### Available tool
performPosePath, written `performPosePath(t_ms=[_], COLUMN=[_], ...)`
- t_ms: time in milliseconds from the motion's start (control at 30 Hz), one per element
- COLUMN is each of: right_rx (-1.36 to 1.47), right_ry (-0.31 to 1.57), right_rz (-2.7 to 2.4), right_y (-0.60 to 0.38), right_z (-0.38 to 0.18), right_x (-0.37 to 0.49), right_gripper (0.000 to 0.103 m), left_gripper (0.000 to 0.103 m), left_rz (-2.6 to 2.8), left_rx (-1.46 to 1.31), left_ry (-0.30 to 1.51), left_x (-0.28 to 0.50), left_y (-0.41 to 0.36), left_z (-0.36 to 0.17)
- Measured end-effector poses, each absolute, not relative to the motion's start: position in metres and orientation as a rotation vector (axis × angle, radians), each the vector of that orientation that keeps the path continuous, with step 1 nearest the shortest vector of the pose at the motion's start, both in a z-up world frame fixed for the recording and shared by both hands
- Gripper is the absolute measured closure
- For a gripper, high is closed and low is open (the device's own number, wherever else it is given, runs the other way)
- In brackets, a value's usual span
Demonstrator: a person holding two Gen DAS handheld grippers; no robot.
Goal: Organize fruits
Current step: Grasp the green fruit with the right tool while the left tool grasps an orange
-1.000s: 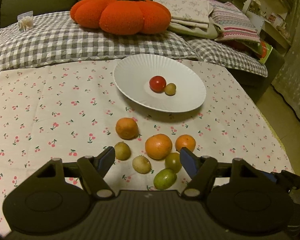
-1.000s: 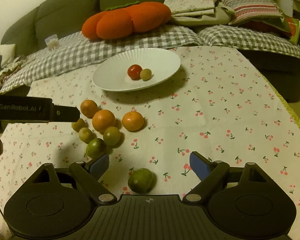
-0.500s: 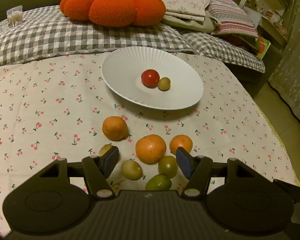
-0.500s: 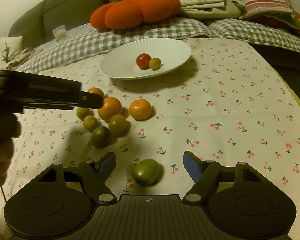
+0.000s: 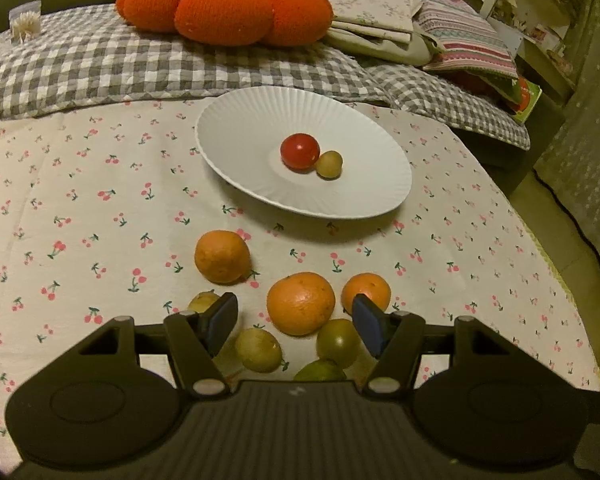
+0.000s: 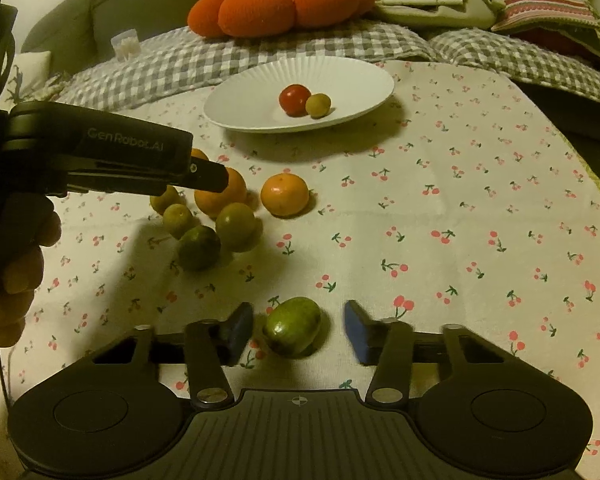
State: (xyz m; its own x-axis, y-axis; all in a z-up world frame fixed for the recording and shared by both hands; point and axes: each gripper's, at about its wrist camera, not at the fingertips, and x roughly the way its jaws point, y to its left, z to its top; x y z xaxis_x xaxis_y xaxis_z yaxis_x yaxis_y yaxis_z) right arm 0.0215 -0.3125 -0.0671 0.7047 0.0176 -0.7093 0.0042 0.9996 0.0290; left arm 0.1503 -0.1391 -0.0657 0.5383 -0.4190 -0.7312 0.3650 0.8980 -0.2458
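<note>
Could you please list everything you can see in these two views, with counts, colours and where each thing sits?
plate: 1, white, ribbed, far middle of the tablecloth.
red fruit: 1, on the plate.
small yellow-green fruit: 1, on the plate, touching the red one.
oranges: 3, orange, on the cloth near the plate.
green and yellowish fruits: 4, clustered by the oranges.
lone green fruit: 1, apart, between the right gripper's fingers.
tablecloth: 1, white with cherry print.
pumpkin cushion: 1, orange, on the sofa.
checked cover: grey-white, on the sofa.
left gripper: 1, black, open, over the cluster.
right gripper: 1, black, open.
</note>
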Motion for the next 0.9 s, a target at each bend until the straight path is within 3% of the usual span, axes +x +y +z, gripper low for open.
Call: performPosePath(t_ms=[167,400,900], right_rx=[0.045,0.055,0.094], right_ry=[0.779,0.768,0.709], right_rz=[0.011,0.015,-0.010], right_y=[-0.315,-0.316,-0.324], right_z=[-0.068,-0.068,-0.060], right_x=[0.022,0.022,0.023], right_gripper=[0.075,0.075,0.075], left_gripper=[0.054,0.063,0.065], left_rz=[-0.469,-0.464,-0.473], left_rx=[-0.123,-0.040,-0.062], left_ry=[0.892,0.859,0.804], left_x=[0.156,0.151,0.148], left_y=[-0.139,-0.153,-0.152], left_z=[-0.074,-0.082,-0.062])
